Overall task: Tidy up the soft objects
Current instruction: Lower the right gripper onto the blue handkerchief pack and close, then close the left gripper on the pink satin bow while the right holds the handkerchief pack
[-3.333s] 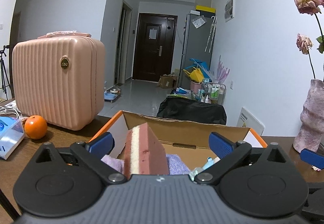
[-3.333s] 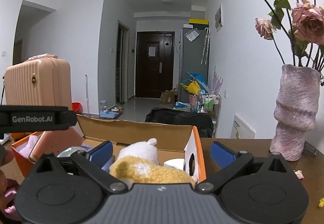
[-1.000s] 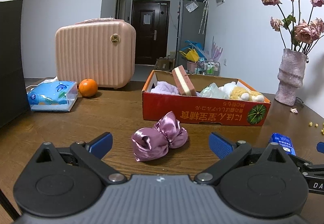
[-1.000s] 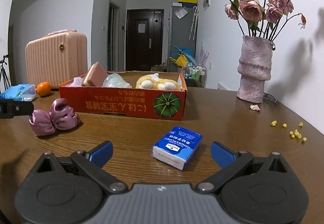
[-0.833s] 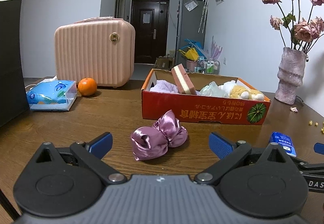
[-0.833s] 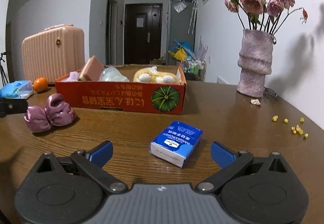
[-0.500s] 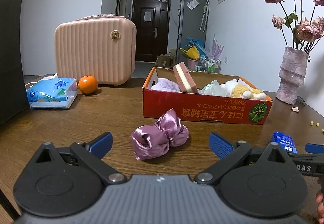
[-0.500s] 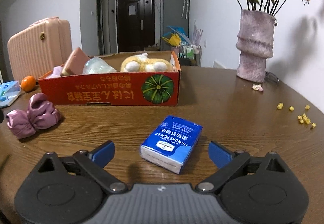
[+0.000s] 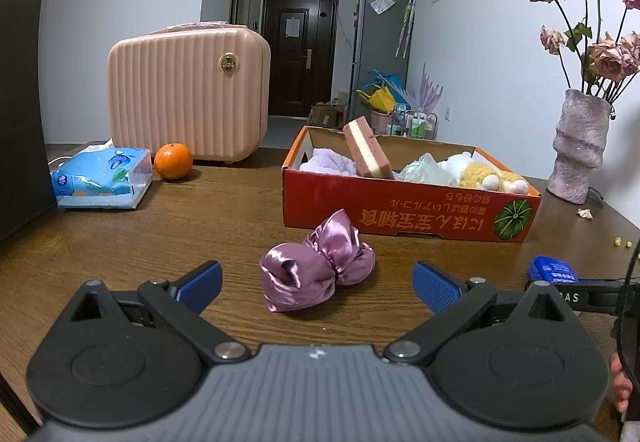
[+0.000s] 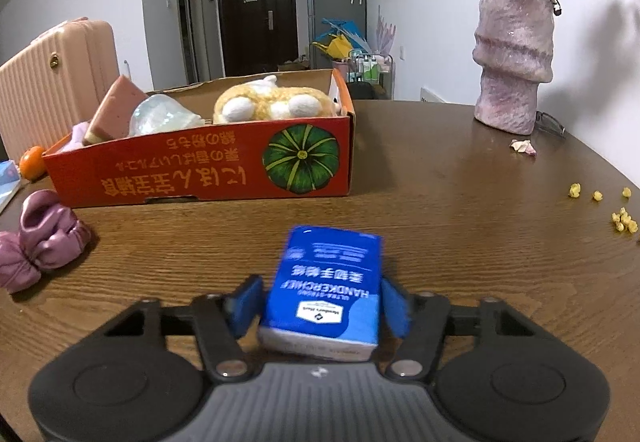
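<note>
A blue tissue pack (image 10: 328, 282) lies on the wooden table between the blue pads of my right gripper (image 10: 320, 302). Its jaws are closing and both pads touch the pack's sides. My left gripper (image 9: 318, 280) is open just above the table, and a pink satin scrunchie (image 9: 316, 274) lies a little ahead of its fingertips. Behind it stands the orange cardboard box (image 9: 400, 214), holding a pink sponge (image 9: 364, 152), a purple cloth (image 9: 328, 162), a clear bag (image 9: 424, 168) and a yellow plush toy (image 9: 484, 174). In the left wrist view the tissue pack (image 9: 552, 270) shows at the right.
A pink suitcase (image 9: 188, 94), an orange (image 9: 173, 161) and a blue tissue box (image 9: 102, 178) sit at the back left. A vase (image 10: 514, 58) of dried roses stands at the back right. Yellow crumbs (image 10: 620, 218) lie near the right edge. A dark panel (image 9: 20, 102) stands far left.
My right gripper moved forward over the tissue pack and its jaws closed in around it; the pack now lies in line with the fingers. The left gripper stayed put.
</note>
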### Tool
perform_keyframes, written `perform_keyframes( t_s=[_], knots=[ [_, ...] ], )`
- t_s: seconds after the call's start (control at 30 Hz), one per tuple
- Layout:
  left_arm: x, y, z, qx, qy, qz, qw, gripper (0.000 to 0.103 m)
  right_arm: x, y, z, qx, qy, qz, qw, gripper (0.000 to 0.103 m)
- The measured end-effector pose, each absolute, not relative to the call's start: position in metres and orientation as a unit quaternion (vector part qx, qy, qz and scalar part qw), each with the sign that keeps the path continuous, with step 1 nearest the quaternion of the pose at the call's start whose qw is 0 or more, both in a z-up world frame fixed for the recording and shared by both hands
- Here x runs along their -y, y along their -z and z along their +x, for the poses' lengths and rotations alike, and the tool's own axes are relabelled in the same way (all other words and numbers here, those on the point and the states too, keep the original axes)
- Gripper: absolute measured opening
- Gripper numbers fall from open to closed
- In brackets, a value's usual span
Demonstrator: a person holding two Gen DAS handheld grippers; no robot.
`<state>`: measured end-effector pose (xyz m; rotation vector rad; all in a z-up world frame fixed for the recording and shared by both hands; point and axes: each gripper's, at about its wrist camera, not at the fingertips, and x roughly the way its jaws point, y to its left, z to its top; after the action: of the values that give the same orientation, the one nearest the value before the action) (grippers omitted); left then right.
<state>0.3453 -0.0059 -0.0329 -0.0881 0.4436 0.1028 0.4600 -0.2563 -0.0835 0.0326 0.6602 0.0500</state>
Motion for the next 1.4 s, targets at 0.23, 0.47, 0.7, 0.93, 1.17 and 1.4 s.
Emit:
perform_keyframes(
  t_s=[0.23,0.47,0.7,0.93,1.17,1.4],
  knots=[
    [0.006,0.033,0.347,-0.222,-0.051,-0.045,0.973,0.103,0.254,0.083,0.463,-0.322,-0.026,0.011,0.946,0.051],
    [0.005,0.034,0.347,-0.225,-0.051,-0.046,0.972,0.103,0.255,0.078,0.452,-0.293,-0.025,0.016,0.956,0.051],
    [0.004,0.034,0.349,-0.226,-0.046,-0.051,0.972,0.103,0.251,0.068,0.436,-0.256,-0.038,0.020,0.966,0.051],
    [0.001,0.035,0.356,-0.226,-0.059,-0.043,0.971,0.103,0.250,0.066,0.434,-0.249,-0.044,0.022,0.967,0.051],
    [-0.007,0.042,0.377,-0.240,-0.071,-0.039,0.967,0.103,0.249,0.067,0.432,-0.244,-0.045,0.019,0.969,0.051],
    [-0.015,0.049,0.402,-0.257,-0.065,-0.030,0.964,0.103,0.249,0.066,0.431,-0.240,-0.044,0.020,0.970,0.051]
  ],
)
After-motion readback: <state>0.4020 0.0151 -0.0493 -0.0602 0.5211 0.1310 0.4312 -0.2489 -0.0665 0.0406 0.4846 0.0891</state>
